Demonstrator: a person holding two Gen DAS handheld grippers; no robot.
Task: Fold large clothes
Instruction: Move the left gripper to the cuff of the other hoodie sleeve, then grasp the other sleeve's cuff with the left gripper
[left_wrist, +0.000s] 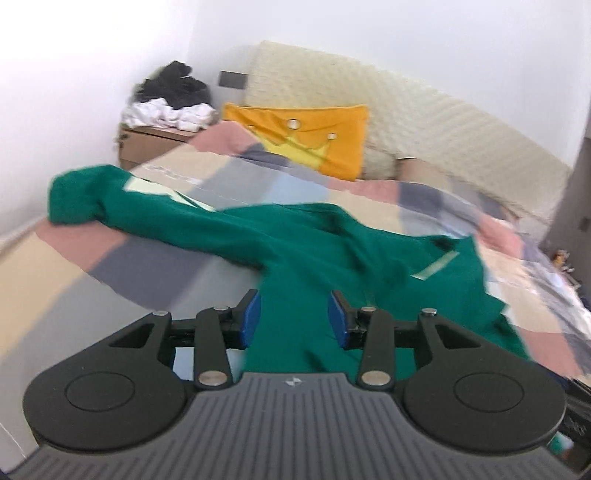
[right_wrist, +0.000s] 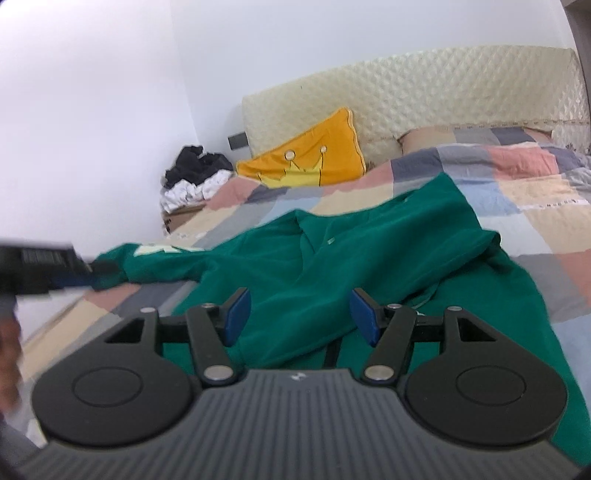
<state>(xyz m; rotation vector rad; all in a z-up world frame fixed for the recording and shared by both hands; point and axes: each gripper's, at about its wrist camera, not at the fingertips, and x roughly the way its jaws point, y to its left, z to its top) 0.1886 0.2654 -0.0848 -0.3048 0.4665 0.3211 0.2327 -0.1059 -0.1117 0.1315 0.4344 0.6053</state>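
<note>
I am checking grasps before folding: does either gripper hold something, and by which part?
Right gripper: nothing held, jaws open. Green garment bunches between the pads of the left gripper; whether gripped cannot be told.

Each gripper, the left gripper (left_wrist: 294, 319) and the right gripper (right_wrist: 300, 315), has a ribbed grey base, two round black discs, black linkage arms with silver pivot screws, and blue-padded fingers (left_wrist: 251, 321)

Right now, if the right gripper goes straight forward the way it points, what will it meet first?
Most likely the green garment spread on the bed: it lies directly ahead of the right gripper with its open jaws. How far off is unclear.
</note>
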